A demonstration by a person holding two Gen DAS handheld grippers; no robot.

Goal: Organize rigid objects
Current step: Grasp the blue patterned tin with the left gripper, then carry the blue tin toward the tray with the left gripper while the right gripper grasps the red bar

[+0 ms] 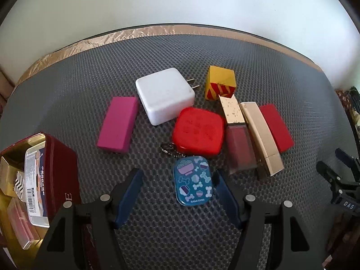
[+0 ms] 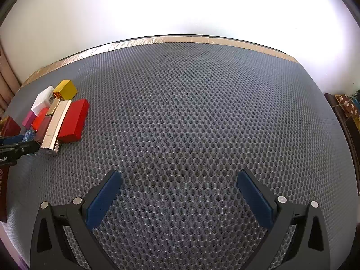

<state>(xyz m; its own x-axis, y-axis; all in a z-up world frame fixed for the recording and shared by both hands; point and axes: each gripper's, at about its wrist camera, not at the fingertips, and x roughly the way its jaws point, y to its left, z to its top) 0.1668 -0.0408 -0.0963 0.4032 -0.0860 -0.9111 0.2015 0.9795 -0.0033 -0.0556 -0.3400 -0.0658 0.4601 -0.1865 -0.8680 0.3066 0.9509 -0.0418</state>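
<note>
My left tongs [image 1: 178, 177] hang with their blue pads [image 1: 129, 193] spread wide apart, and the small blue tin [image 1: 192, 181] with bones and bowls printed on it lies flat on the grey honeycomb mat [image 1: 74, 94] between them, neither pad touching it. At my near left stands the dark red box [image 1: 58, 166], open, with gold and pink packets inside. Just past the tin a short bead chain [image 1: 167, 148] leads to the rounded red case [image 1: 199, 131]. To the right of that case, lying side by side and touching, are the lip gloss tube [image 1: 236, 139] with its speckled gold cap, the gold lipstick case [image 1: 262, 139] and a red block [image 1: 275, 127]. To the left of the red case the magenta block [image 1: 118, 127] lies on its own, apart from the rest. Farther off sits the white charger [image 1: 165, 95], prongs pointing right, and beside it the yellow cube [image 1: 220, 83] with red stripes on its near face. My right tongs [image 2: 180, 187] stand open too, with nothing between the pads but bare mat, well apart from the cluster, which shows at the far left of that view. The gold tape edge [image 1: 144, 33] of the mat and a white wall [image 1: 180, 2] close the far end.
</note>
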